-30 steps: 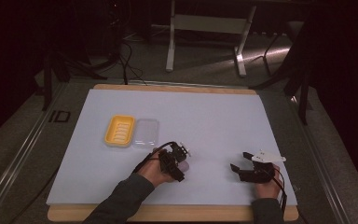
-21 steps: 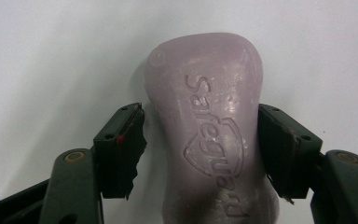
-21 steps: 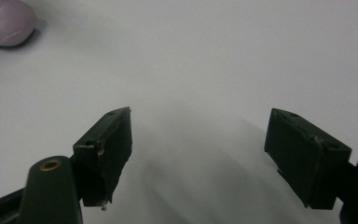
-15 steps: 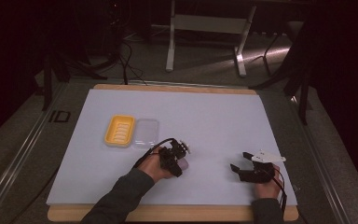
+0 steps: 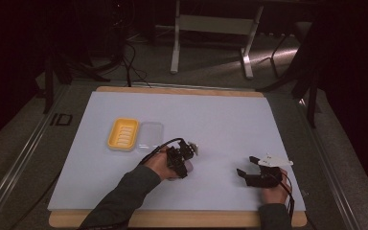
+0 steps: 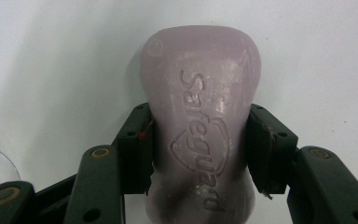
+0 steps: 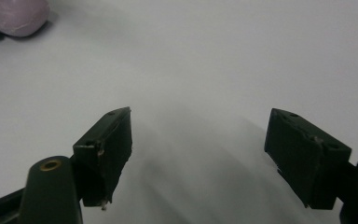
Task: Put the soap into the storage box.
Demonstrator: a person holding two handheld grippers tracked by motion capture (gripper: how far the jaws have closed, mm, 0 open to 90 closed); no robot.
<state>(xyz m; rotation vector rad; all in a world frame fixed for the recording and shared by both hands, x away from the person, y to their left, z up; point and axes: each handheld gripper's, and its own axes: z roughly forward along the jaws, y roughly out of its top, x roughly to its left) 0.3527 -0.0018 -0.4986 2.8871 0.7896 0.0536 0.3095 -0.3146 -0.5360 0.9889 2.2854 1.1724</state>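
A pale pink soap bar with raised lettering lies on the white mat, and my left gripper is shut on its sides near the narrow waist. From above, that left gripper sits at the mat's front middle, with the soap just showing under it. My right gripper rests low at the front right, jaws wide apart and nothing between them. In the right gripper view its jaws frame bare mat, and the soap shows far off at the top left.
A yellow ribbed soap dish lies at the left of the mat with a clear lid beside it. The white mat covers a wooden board. Dark floor, cables and table legs lie beyond the far edge.
The left gripper with the soap has shifted very slightly to the right. The right gripper has stayed where it was.
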